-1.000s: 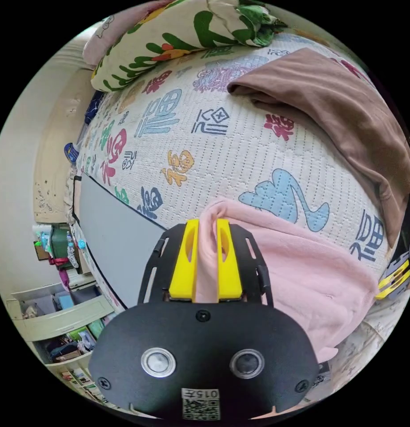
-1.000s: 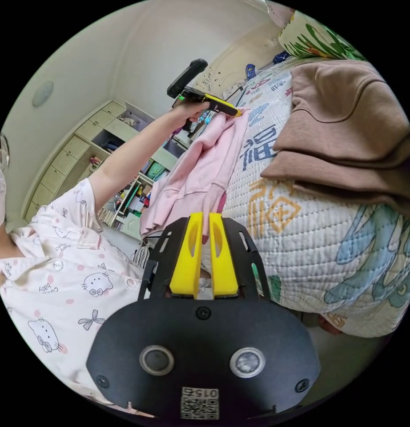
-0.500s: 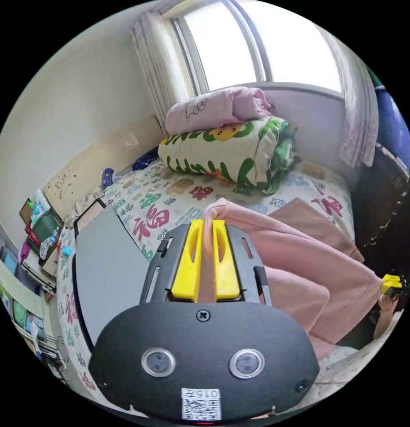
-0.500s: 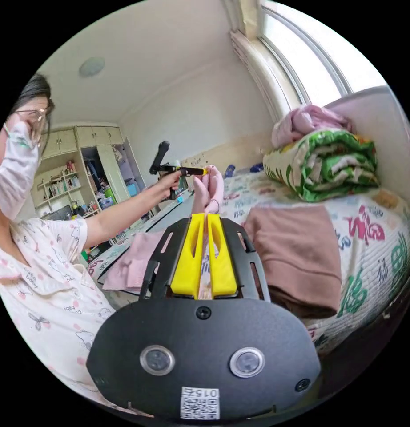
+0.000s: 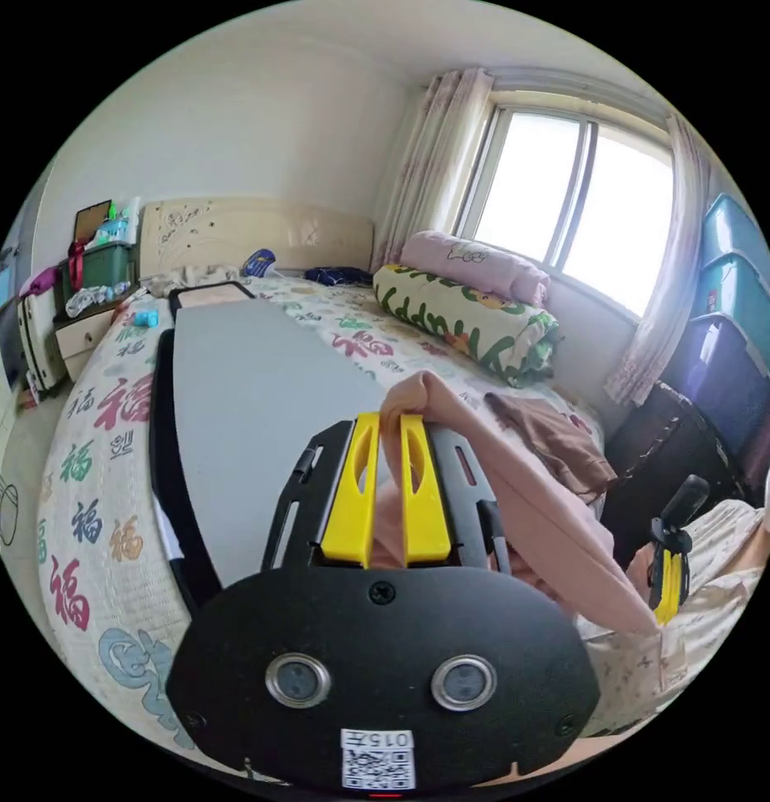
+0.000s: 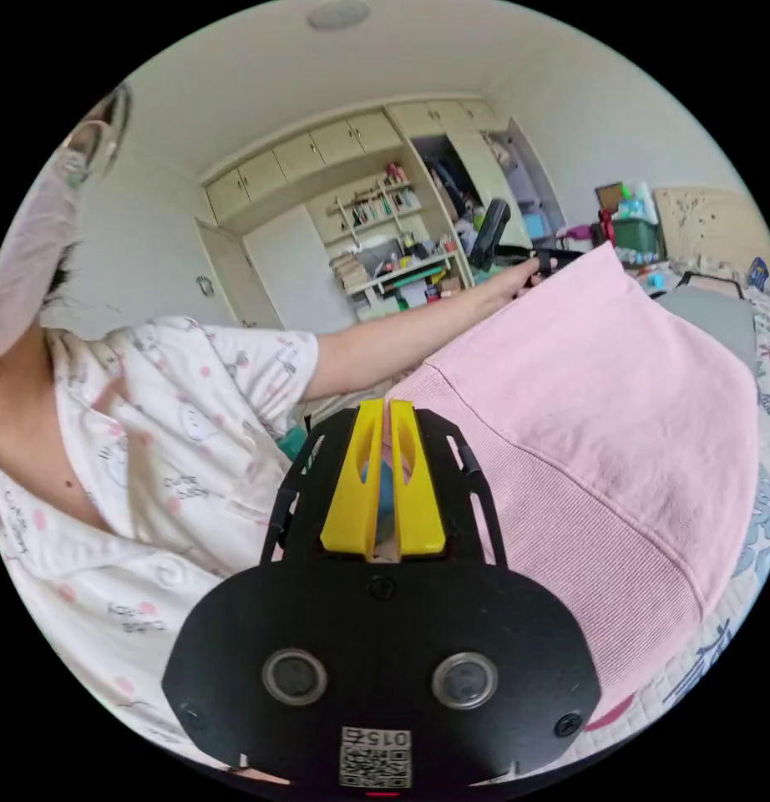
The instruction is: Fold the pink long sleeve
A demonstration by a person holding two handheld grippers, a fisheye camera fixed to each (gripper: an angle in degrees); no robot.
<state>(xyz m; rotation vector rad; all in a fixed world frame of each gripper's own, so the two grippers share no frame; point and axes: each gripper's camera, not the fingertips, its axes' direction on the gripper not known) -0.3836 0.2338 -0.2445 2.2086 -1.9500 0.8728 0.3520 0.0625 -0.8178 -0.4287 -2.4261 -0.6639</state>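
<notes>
Left jaws: the left gripper (image 5: 386, 489) has its yellow jaws nearly closed on a pinched fold of the pink top (image 5: 527, 535); cloth fills the narrow gap between them.
Right jaws: the right gripper (image 6: 382, 480) has its jaws almost together at the ribbed edge of the pink top (image 6: 602, 418); pink shows at the tips, yet something blue sits in the gap lower down, so I judge it is gripping but cannot be sure both jaws press on the cloth.
Bed: the bed (image 5: 93, 468) carries a grey board (image 5: 251, 401) along its middle, likely the folding surface; a rolled quilt (image 5: 468, 317) lies by the window.
Pink top: it hangs stretched in the air between the two grippers, above the bed and beside the board, not laid on anything.
Brown garment: a brown garment (image 5: 560, 439) lies on the bed beyond the pink top.
Progress: early, by my reading; the top is lifted and spread by two points, with no fold made yet.
Left to do: lay it flat, bring in the sleeves, fold the body.
Hidden: the sleeves and neckline cannot be made out, and the top's lower part is cut off behind the gripper body in the left gripper view.
Other gripper: in the right gripper view the left gripper (image 6: 527, 255) is small, held in a hand (image 6: 510, 280) at the top's far corner; its jaws are too small to read there.
</notes>
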